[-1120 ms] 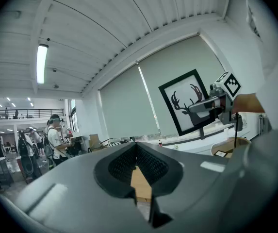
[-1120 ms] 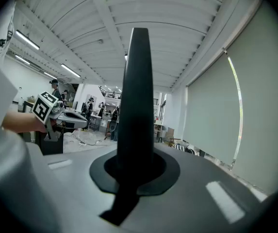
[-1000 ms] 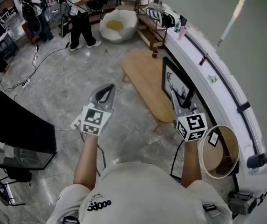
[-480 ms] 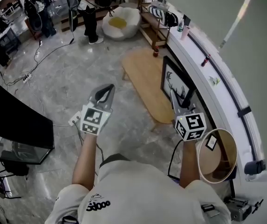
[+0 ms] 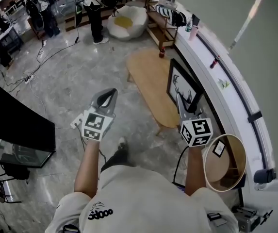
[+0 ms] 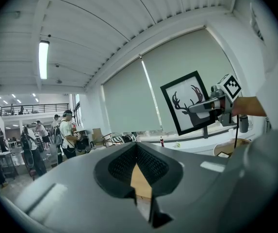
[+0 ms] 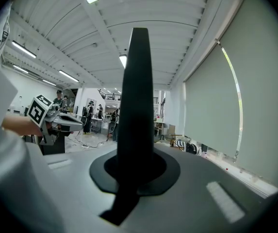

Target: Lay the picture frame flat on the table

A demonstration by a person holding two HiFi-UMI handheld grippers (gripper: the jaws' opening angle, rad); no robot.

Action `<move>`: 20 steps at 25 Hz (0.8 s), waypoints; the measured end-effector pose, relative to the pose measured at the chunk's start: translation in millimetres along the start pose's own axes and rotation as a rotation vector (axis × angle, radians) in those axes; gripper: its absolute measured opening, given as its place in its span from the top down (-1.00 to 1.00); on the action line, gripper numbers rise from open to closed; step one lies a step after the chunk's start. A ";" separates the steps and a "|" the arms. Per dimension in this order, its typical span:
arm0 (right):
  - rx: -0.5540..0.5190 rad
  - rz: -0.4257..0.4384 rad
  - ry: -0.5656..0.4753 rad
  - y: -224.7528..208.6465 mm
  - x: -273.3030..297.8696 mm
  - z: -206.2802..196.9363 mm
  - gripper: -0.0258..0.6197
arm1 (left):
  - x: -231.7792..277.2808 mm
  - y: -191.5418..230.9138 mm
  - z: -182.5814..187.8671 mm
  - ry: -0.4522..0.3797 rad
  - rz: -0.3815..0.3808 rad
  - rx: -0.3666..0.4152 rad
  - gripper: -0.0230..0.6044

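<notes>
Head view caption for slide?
Right tongs grip the edge of the upright picture frame by the wooden table; left tongs empty.

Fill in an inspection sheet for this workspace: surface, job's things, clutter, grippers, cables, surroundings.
Surface: table, low, light wood.
Job's things: frame, upright at the table's window side, not yet flat.
Clutter: small bottle by the table's far end.
Grippers: right gripper shut on the frame's edge; left gripper shut, empty, apart from the frame.
Cables: power strip with its cord on the floor.
Surroundings: people at the far side; white cushion; round stool.
</notes>
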State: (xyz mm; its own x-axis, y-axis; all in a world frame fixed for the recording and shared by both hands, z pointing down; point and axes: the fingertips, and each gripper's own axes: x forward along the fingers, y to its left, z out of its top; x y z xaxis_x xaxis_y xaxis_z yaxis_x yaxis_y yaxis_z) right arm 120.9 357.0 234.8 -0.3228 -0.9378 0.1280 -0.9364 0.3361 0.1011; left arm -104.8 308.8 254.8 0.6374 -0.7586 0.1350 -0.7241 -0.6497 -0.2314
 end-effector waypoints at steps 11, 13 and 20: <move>0.000 0.004 0.013 -10.7 42.6 -7.9 0.88 | 36.2 24.9 -12.9 -0.003 0.001 -0.012 0.90; -0.003 0.005 0.016 -14.3 55.5 -7.9 0.88 | 47.9 34.7 -14.5 -0.005 0.002 -0.013 0.90; -0.015 -0.010 0.029 -32.2 109.0 -5.9 0.88 | 99.5 70.2 -17.6 -0.015 -0.024 -0.007 0.90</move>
State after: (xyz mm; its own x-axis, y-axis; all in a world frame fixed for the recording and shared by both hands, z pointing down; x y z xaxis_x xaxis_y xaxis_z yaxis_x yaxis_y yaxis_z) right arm 116.6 244.5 251.3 -0.3091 -0.9382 0.1558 -0.9373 0.3282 0.1170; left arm -96.8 186.8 269.0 0.6588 -0.7417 0.1260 -0.7101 -0.6684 -0.2214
